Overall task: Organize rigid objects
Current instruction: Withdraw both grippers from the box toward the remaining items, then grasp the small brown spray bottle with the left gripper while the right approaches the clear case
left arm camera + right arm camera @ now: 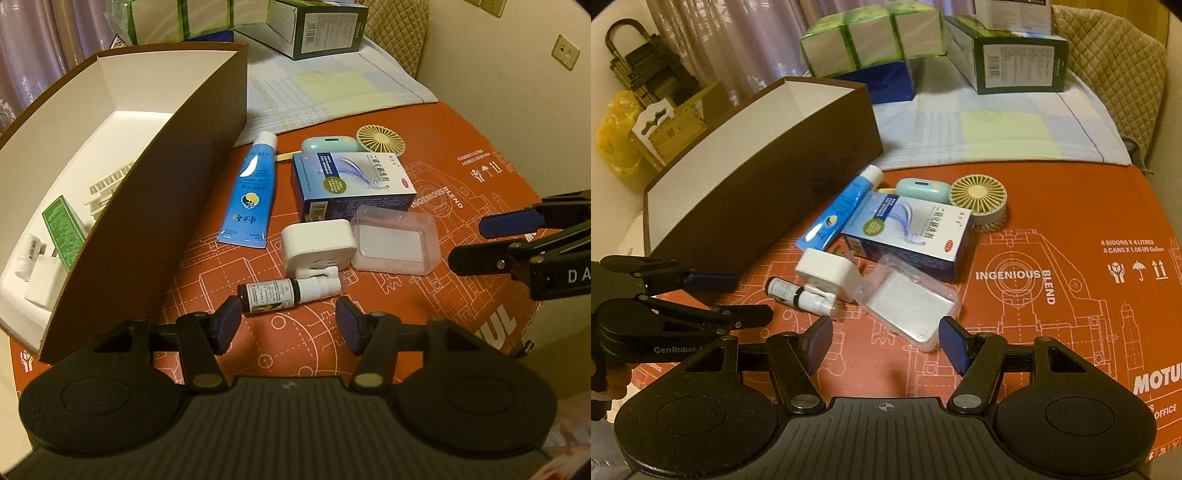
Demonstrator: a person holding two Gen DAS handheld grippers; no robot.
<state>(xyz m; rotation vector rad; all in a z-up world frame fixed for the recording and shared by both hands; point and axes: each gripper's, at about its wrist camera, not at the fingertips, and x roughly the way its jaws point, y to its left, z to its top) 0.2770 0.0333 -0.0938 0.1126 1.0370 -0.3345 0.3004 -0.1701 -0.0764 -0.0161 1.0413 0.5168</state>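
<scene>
A small brown spray bottle [280,291] lies on the orange cardboard just ahead of my left gripper [290,319], which is open; its left pad is near the bottle's base, not pressing. Behind it are a white plug adapter [317,247], a blue tube [251,195] and a blue medicine box [351,181]. My right gripper [886,334] is open, with the near corner of a clear plastic case [912,306] at its fingertips. The brown box [147,184] on the left holds a green-labelled pack [62,229] and white items.
A cream mini fan [979,195] and a mint case [919,188] lie behind the medicine box. Tissue packs [871,37] and green cartons [1015,62] stand at the back on a checked cloth [997,129]. The left gripper [738,297] shows at the left edge of the right wrist view.
</scene>
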